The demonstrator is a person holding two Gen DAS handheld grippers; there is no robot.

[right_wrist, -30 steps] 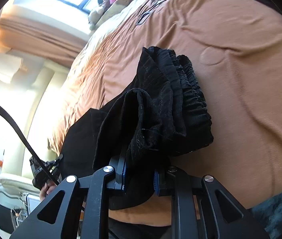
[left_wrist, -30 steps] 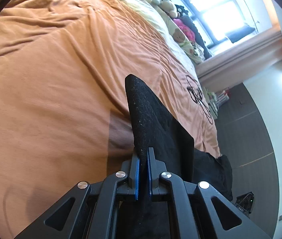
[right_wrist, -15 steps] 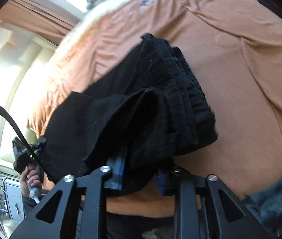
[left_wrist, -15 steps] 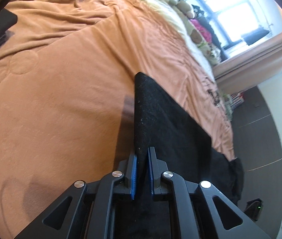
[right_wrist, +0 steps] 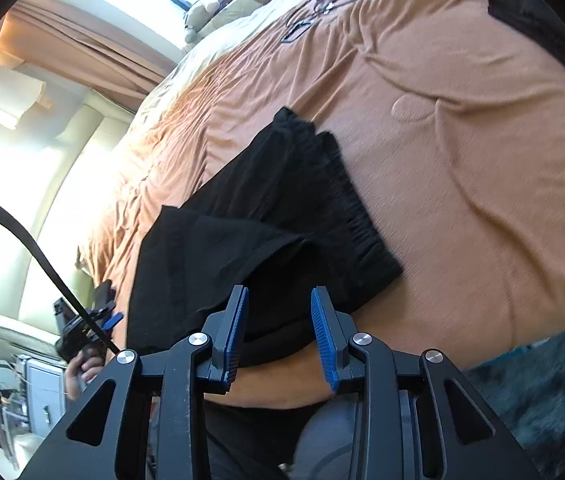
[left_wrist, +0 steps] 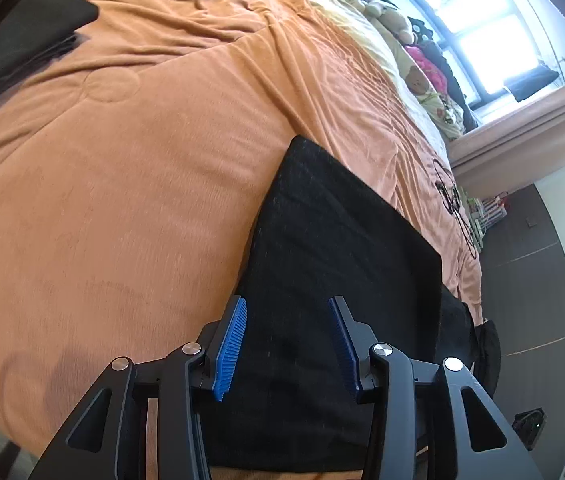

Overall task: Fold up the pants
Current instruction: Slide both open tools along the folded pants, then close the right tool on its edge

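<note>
**Both grippers spread over the pants**

Left wrist: my left gripper (left_wrist: 287, 342) hangs spread above the black pants (left_wrist: 342, 248), flat on the orange blanket (left_wrist: 130, 168).

Right wrist: my right gripper (right_wrist: 278, 330) gapes empty over the folded waistband end (right_wrist: 342, 216).

Showing matte black linkage arms on the left gripper (left_wrist: 287, 340) and right gripper (right_wrist: 278, 330), ribbed blue pads (left_wrist: 231, 346), silver screws (right_wrist: 198, 338), black cable (right_wrist: 22, 236) trailing leftward, bare-skinned hand (right_wrist: 82, 368).
</note>
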